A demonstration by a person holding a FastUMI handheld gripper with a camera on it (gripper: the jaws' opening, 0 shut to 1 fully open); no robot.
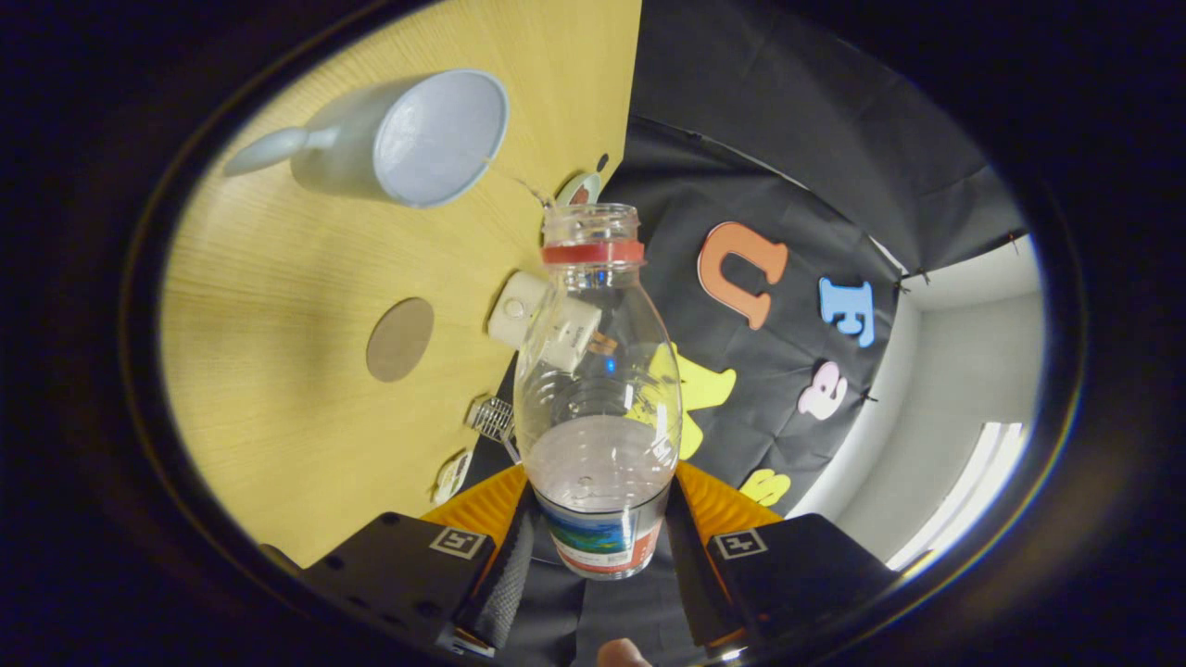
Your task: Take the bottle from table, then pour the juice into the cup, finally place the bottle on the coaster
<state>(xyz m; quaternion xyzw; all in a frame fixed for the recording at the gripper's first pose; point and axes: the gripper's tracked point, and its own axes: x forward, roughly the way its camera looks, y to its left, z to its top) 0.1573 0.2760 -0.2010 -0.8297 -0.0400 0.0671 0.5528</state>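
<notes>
The clear bottle (pixel 598 389) sat in the lower centre of the frame, clamped between the two fingers of the gripper (pixel 600 547), which pressed on its labelled base from both sides. It was uncapped, a red ring around its neck, with pale liquid low inside. The whole view was tilted. In the upper left lay the wooden table (pixel 278 306), bearing the white cup (pixel 408 139) and, nearer mid-frame, a round brown coaster (pixel 399 339).
</notes>
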